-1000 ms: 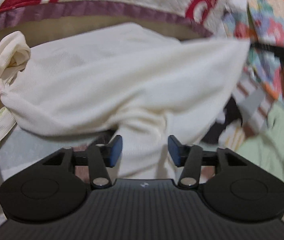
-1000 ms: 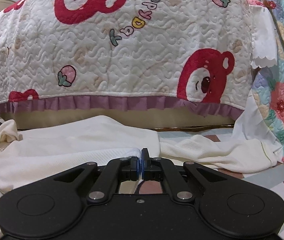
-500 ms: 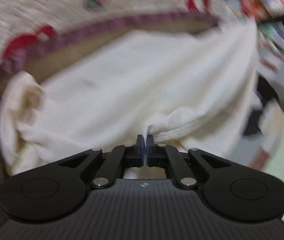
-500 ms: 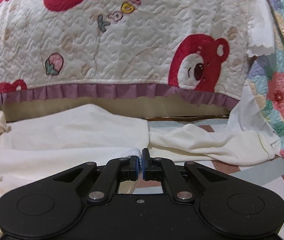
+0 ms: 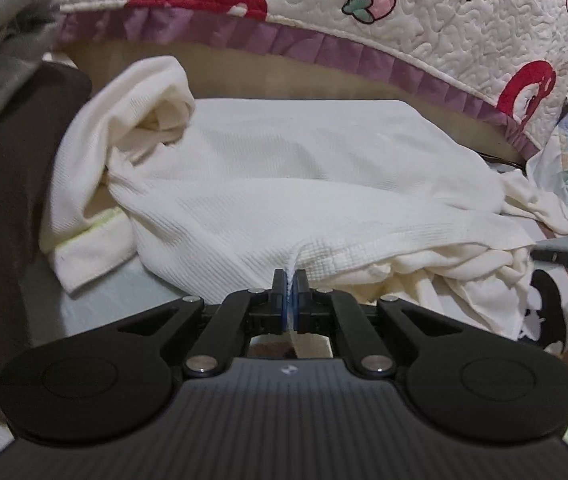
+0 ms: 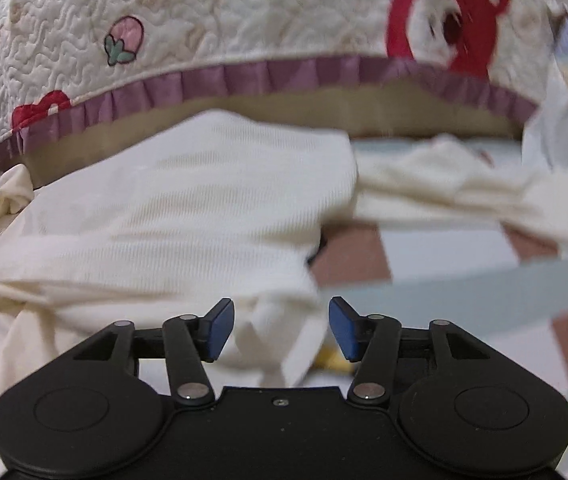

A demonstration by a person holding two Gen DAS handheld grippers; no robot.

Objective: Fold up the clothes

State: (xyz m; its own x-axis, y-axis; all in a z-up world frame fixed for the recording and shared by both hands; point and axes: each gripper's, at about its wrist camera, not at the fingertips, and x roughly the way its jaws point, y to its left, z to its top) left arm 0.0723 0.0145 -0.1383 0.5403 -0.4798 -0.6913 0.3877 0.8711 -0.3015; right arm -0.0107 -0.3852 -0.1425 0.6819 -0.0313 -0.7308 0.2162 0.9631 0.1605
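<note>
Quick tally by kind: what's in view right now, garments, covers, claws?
Cream garments: 1, the cream top
Bear-print quilted covers: 1
Claws: 2, left claw shut on the top's hem, right claw open
Total: 4

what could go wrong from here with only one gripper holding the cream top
1. The left gripper pinches only a thin bit of the cream top at its hem; a hard pull could slip it free.
2. The right gripper is open and holds nothing, so the top's right side may sag or bunch.
3. The sleeve on the left is crumpled and could get folded in untidily.
</note>
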